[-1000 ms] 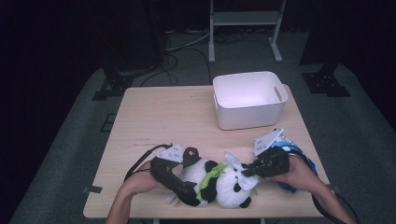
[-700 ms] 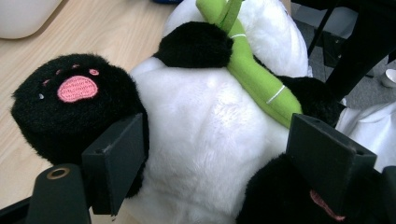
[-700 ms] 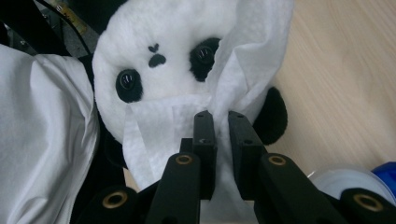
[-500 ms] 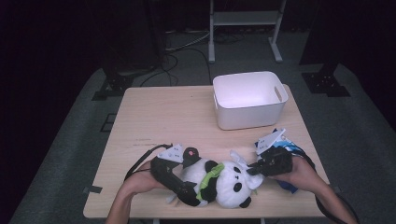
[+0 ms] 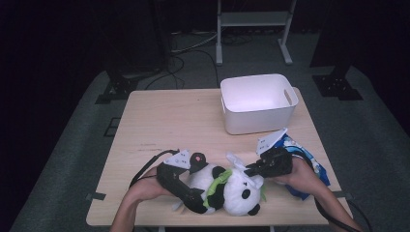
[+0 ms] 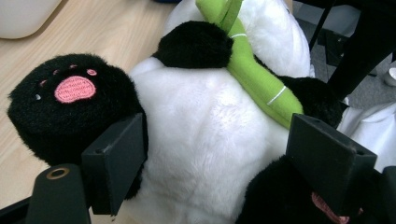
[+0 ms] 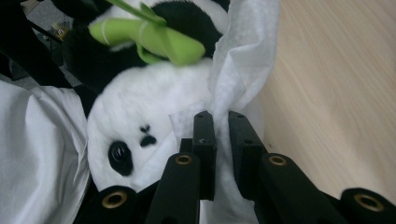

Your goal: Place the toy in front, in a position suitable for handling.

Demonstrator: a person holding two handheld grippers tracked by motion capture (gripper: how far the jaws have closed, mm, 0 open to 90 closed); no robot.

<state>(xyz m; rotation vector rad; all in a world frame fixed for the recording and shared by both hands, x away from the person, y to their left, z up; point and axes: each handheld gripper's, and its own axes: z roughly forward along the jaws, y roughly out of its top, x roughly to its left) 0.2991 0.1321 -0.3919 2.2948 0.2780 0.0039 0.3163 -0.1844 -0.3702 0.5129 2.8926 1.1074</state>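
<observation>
A black-and-white plush panda (image 5: 237,193) with a green bamboo stalk (image 6: 261,79) lies near the table's front edge. My left gripper (image 5: 200,198) has its jaws wide around the panda's white belly (image 6: 205,130), and the pads press into the fur between its black legs. My right gripper (image 5: 251,170) comes in from the right, at the panda's head (image 7: 140,102). Its jaws (image 7: 222,135) are shut on a white wipe (image 7: 238,56) that drapes against the head. An end of the wipe (image 5: 234,159) sticks up by the panda's ear.
A white plastic bin (image 5: 256,121) stands at the back right of the wooden table (image 5: 174,125). Under my right hand, by the table's right edge, lies a blue packet (image 5: 309,159). White cloth (image 7: 42,158) hangs at the table's near edge.
My right gripper has shifted slightly along the panda's head with the wipe in it. The left gripper and the panda's body have stayed put.
</observation>
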